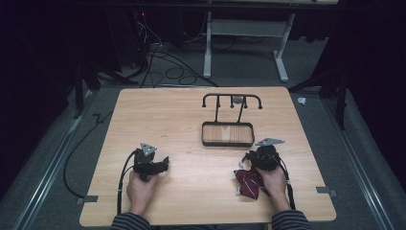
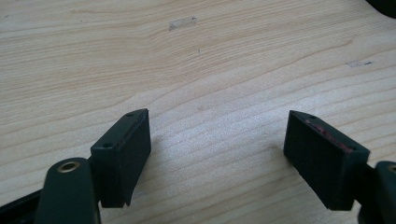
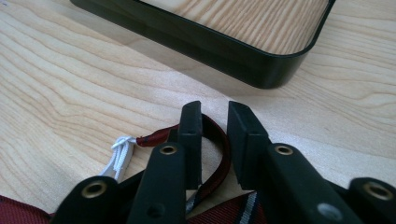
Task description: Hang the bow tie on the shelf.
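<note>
A dark red striped tie [image 1: 248, 184] lies bunched on the wooden table [image 1: 191, 191] at the front right, under the person's right hand. My right gripper [image 1: 249, 159] sits at its far end, pointing toward the black tray [image 1: 227, 143]. In the right gripper view the jaws [image 3: 215, 112] stand a narrow gap apart, open, with the tie's thin red strap loop [image 3: 220, 158] curving between them; a white knotted cord [image 3: 120, 151] joins the strap at the left. My left gripper [image 1: 165, 164] rests at the front left, and its jaws [image 2: 219, 116] stand wide open over bare wood.
The black tray [image 3: 210, 44] with a wooden floor stands just beyond the right jaws. A black hook rack [image 1: 232, 98] rises from its far side. Cables trail from both grippers toward the near table edge. Dark floor and cables [image 1: 163, 67] lie beyond the table.
</note>
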### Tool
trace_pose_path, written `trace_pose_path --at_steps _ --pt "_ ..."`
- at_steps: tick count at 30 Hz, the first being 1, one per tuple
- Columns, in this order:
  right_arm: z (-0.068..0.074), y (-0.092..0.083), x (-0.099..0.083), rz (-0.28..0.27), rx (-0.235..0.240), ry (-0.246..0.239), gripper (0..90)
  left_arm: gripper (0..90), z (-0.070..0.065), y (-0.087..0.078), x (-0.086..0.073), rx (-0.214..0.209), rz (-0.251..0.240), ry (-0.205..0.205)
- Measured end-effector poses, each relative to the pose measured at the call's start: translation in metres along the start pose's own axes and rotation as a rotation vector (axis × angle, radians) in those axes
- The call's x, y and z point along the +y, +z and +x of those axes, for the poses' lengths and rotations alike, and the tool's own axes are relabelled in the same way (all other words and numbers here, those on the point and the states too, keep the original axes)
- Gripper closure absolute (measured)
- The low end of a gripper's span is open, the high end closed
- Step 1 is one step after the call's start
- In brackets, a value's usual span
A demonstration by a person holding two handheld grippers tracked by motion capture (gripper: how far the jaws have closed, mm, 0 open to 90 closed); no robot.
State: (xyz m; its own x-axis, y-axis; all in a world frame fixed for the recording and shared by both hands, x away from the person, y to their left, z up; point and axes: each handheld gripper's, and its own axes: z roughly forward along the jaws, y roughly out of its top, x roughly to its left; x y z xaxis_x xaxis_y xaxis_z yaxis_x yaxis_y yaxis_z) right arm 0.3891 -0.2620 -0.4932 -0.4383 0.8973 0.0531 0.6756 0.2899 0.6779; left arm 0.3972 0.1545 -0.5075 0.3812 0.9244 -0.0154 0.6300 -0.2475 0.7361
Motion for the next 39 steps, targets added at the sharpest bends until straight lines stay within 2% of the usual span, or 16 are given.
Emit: trace_pose_path --at_steps 7,12,21,39 --pt "0.002 0.0 0.0 0.004 0.003 -0.038 90.0 23.5 0.0 0.0 0.0 0.001 -0.001 0.0" --pt "0.005 -0.005 0.001 -0.027 0.006 -0.047 90.0 23.5 0.0 0.0 0.0 0.0 0.0 0.0" --pt "0.004 -0.028 0.004 -0.097 0.011 -0.038 90.0 23.5 0.0 0.0 0.0 -0.001 0.002 0.001" --pt "0.012 -0.075 0.026 -0.218 -0.006 -0.085 90.0 23.5 0.0 0.0 0.0 0.0 0.002 0.001"
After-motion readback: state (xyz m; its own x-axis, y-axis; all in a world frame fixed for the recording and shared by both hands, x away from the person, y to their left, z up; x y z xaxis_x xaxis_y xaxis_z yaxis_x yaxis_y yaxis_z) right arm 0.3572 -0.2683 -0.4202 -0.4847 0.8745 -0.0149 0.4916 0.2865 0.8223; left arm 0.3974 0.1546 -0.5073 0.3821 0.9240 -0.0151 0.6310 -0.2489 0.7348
